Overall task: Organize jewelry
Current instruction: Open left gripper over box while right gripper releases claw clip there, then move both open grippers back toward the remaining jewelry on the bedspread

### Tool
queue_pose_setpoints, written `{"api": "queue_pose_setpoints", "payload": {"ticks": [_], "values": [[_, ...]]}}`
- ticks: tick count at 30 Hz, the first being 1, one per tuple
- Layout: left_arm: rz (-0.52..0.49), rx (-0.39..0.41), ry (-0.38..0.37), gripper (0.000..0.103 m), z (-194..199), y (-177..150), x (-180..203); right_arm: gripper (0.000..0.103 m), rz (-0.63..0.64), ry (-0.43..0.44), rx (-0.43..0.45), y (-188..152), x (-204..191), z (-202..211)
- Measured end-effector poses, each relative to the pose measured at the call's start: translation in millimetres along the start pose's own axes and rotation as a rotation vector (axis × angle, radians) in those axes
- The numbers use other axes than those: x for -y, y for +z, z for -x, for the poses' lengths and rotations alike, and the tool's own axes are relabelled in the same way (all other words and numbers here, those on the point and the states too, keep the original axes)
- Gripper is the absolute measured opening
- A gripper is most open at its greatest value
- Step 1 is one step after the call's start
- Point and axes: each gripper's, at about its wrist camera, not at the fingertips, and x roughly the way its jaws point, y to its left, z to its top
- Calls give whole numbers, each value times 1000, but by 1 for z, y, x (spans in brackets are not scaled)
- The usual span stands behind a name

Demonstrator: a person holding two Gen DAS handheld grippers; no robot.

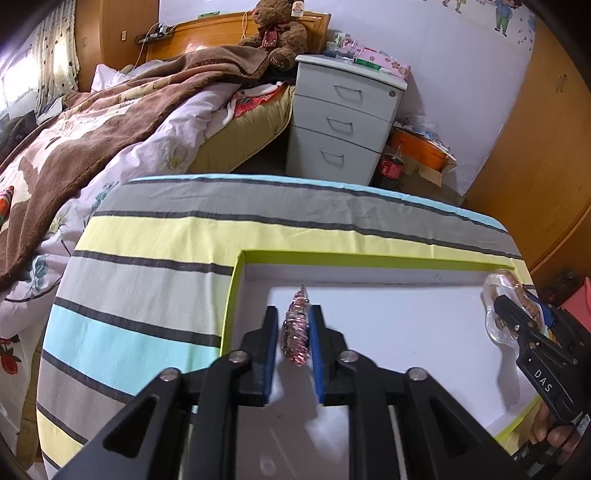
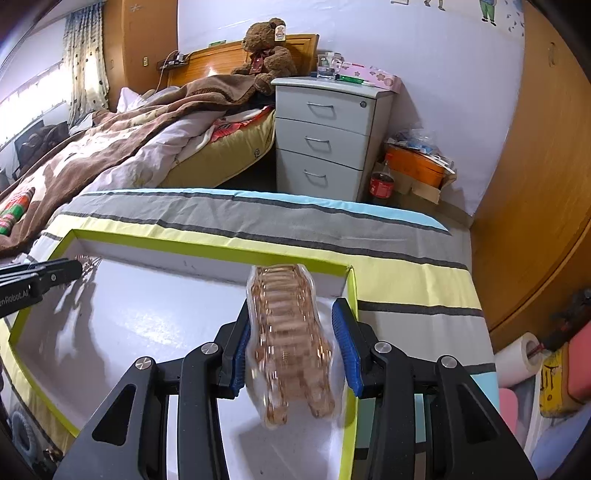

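We see a shallow white tray (image 1: 424, 321) with a lime-green rim lying on a tabletop (image 1: 147, 266) covered in striped cloth of grey, yellow and pale blue. Our left claw (image 1: 296, 328) hangs over the tray's far left part with a pink, glittering beaded piece (image 1: 296, 332) between its blue pads; the piece sits upright in the narrow gap, and we cannot tell for certain whether the pads press on it or merely flank it. Our right claw (image 2: 291, 339) is over the tray's right side, near the green rim, clenched on a rose-gold link bracelet in a clear plastic wrapper (image 2: 291, 339); the left pad touches the wrapper, while the right pad looks slightly apart from it in the blurred right wrist view. From the left wrist view the same wrapped bracelet (image 1: 502, 306) shows at the right edge, held above the tray floor. The tray floor itself shows only shadows and glare. Beyond the tabletop stand a bed with a brown blanket (image 1: 110, 110), a teddy bear (image 1: 277, 33) and a grey three-drawer cabinet (image 1: 343, 122).
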Motion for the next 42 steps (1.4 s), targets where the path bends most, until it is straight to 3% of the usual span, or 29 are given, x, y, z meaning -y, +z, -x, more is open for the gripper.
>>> {"api": "queue_pose_setpoints", "payload": {"ticks": [10, 22, 25, 42], "values": [[5, -4, 7, 35, 0, 2, -1, 48, -13, 7, 6, 1, -1, 0], [3, 1, 2, 42, 4, 1, -1, 52, -30, 25, 19, 1, 0, 4], [2, 10, 1, 46, 9, -1, 0, 57, -36, 43, 47, 0, 0, 11], [-14, 84, -28, 55, 75, -21, 7, 58, -72, 59, 169, -12, -3, 81]]}}
